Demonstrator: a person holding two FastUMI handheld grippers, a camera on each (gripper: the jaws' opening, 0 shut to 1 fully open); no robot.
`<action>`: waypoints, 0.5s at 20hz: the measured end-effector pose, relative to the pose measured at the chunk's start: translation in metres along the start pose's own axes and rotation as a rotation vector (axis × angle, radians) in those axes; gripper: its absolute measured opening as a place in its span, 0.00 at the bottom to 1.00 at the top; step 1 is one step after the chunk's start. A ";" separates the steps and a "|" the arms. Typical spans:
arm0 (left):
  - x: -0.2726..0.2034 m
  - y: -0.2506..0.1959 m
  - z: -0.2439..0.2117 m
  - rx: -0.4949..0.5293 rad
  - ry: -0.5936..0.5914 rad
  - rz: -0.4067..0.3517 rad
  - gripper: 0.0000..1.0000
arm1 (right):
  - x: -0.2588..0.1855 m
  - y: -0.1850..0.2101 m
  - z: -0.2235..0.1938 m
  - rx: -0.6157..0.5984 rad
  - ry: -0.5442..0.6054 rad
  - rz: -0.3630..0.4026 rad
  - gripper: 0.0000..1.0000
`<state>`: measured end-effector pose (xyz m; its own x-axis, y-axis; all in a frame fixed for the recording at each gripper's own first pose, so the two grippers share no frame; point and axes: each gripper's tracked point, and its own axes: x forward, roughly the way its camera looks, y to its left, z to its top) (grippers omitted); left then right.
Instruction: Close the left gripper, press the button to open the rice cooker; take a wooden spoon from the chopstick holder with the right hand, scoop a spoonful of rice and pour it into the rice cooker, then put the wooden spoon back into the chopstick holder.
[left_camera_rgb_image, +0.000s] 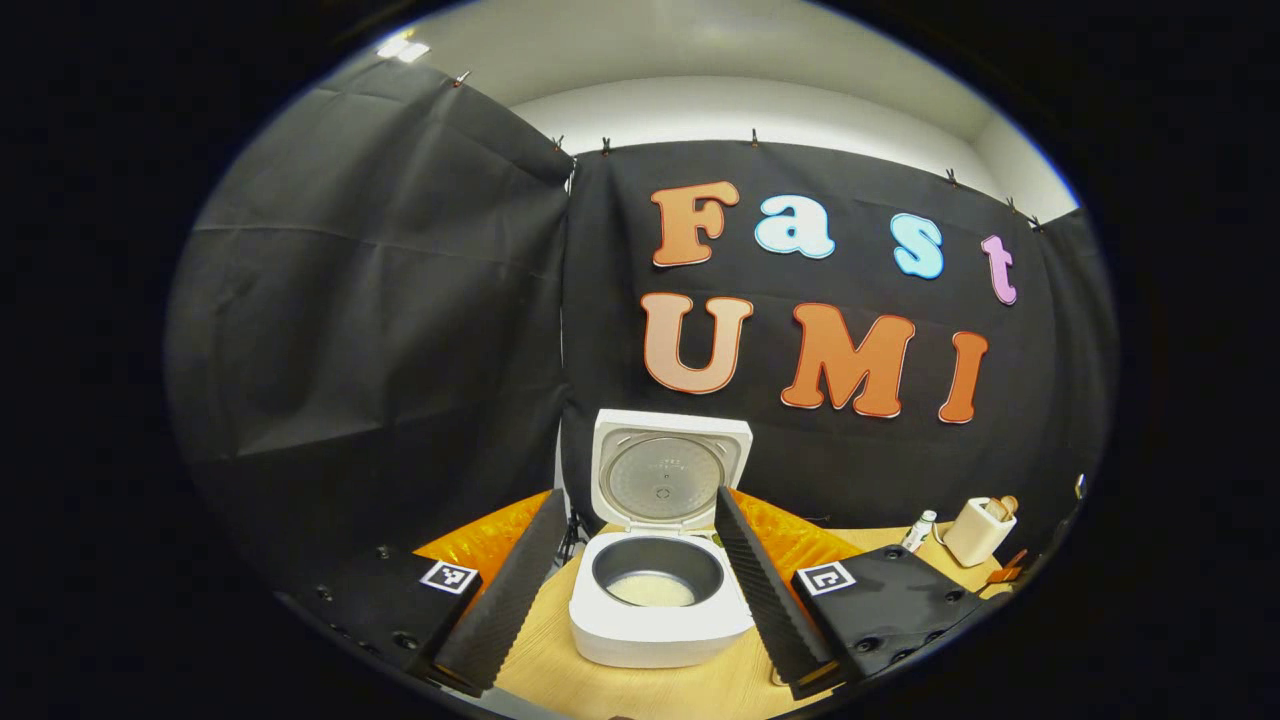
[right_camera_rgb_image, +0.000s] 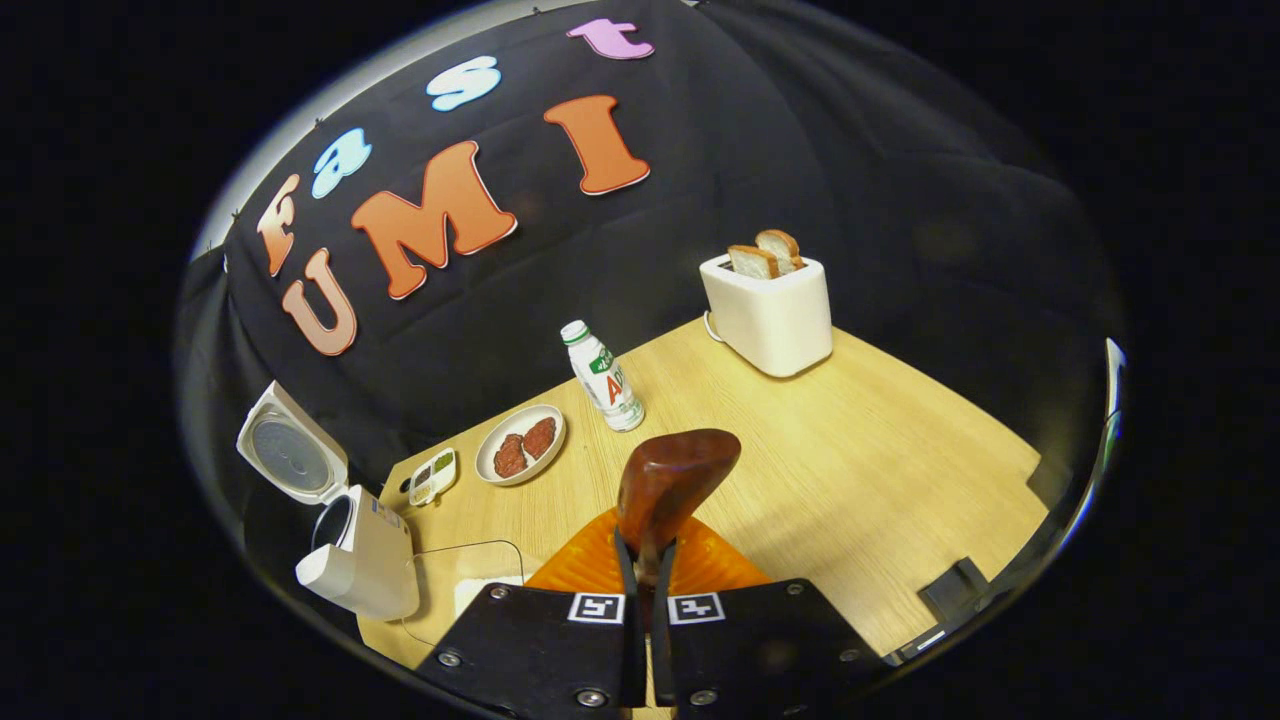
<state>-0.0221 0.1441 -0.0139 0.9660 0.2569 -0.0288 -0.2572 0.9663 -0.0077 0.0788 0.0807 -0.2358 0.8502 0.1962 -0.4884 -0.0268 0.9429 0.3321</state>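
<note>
Spoon, stiff and light, is clamped by the right gripper at its handle; left gripper is held apart before the open rice cooker.

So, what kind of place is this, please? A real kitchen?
Probably a staged kitchen set in a recording booth, not a real kitchen. A rice cooker with its lid open, a toaster holding bread and a plate of food stand on a wooden table, with black cloth hung as walls.
</note>
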 end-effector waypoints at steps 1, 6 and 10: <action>-0.001 0.001 0.002 0.000 -0.005 0.003 1.00 | -0.007 0.008 0.009 -0.013 -0.013 0.010 0.02; -0.005 0.020 -0.001 -0.025 0.003 0.029 1.00 | -0.025 0.059 0.037 -0.099 -0.066 0.073 0.02; -0.005 0.033 -0.007 -0.051 0.022 0.047 1.00 | -0.026 0.112 0.029 -0.188 -0.073 0.140 0.02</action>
<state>-0.0355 0.1750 -0.0207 0.9520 0.3014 -0.0524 -0.3042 0.9509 -0.0571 0.0695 0.1735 -0.1624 0.8671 0.3145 -0.3863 -0.2384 0.9429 0.2326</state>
